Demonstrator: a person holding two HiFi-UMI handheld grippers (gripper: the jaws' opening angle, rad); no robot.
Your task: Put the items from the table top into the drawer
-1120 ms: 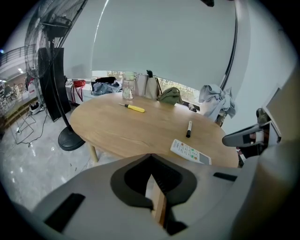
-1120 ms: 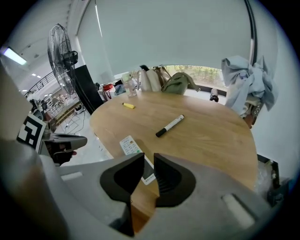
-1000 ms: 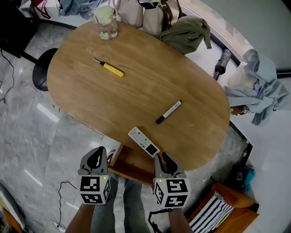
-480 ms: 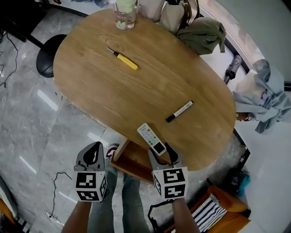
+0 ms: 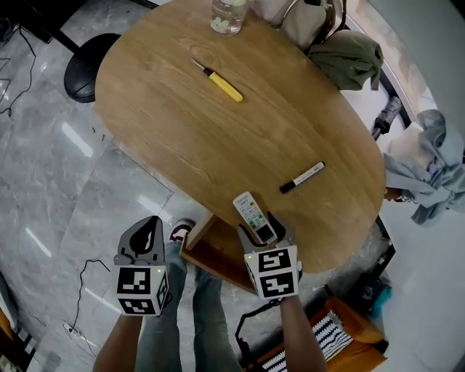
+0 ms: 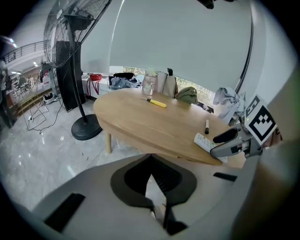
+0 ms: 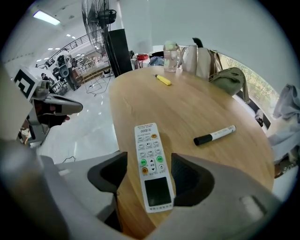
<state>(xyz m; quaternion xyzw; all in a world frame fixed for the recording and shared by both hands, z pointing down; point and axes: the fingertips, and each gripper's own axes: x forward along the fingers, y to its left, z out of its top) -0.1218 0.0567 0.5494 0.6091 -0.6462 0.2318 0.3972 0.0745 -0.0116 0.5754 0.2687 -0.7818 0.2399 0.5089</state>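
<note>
Counting what lies on the table (image 5: 174, 123), I find four things: one remote control (image 5: 254, 217), one marker (image 5: 302, 177), one yellow-handled tool (image 5: 218, 81) and one glass jar (image 5: 229, 14) at the far end. One drawer (image 5: 211, 256) stands open under the near edge of the table, between my two tongs. The remote lies at this near edge, just above the drawer, with its screen end toward me. My right gripper (image 5: 264, 228) has just been opening its jaws, and they now stand spread with the remote between them, one on each side of it. My left gripper (image 5: 150, 234) hangs over the floor beside the drawer; its jaws are pressed together at the tips and hold nothing. The marker is near the remote, on its right, but apart from it. Between the remote and the yellow tool there is a wide field of bare wood. The right gripper view shows a narrow gap on both sides of the remote, so the pads do not press it. The left gripper view alone shows a standing fan (image 6: 70, 28). The open drawer I can make out only in the head view.
</note>
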